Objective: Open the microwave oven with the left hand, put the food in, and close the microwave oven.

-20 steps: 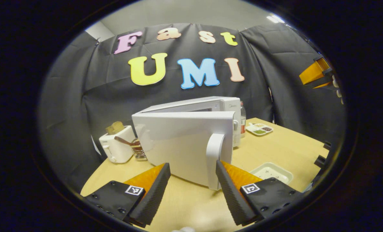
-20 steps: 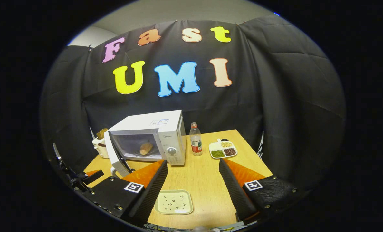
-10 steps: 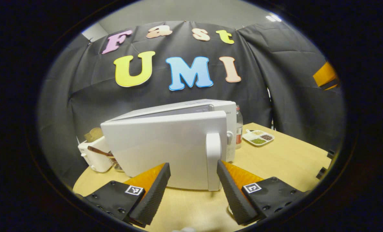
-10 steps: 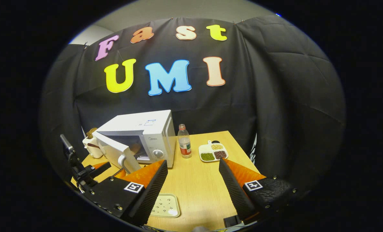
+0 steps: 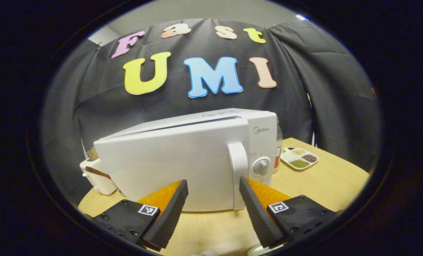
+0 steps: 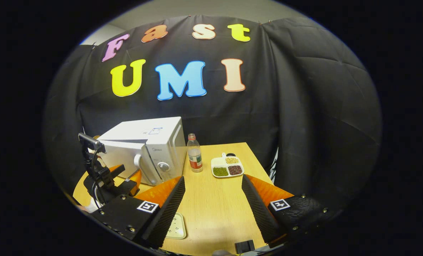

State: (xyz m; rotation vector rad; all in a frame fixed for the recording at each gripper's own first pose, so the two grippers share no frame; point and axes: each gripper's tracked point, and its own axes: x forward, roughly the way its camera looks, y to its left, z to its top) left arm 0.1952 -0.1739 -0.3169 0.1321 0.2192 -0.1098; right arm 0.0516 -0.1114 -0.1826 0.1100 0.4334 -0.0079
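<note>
The microwave point(image 5: 197, 156) sits on the table point(image 6: 218, 206), its door point(image 5: 168, 167) nearly shut. The left gripper point(image 5: 213, 202), fingers spread and empty, faces the door by its handle point(image 5: 238, 177), seemingly to push it closed. The right gripper point(image 6: 213, 202), also spread and empty, hangs back over the table; the food can't be seen behind the door.

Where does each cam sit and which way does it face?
Left gripper view: rides on the left gripper, low and close, facing the white microwave oven door, nearly shut; own open fingers straddle the white door handle.
Right gripper view: rides on the right gripper, higher and further back, looking down the light wooden table; own open fingers at bottom, the left gripper at lower left.
Shared: microwave oven, clear plastic bottle, white compartment tray of beans, table.
</note>
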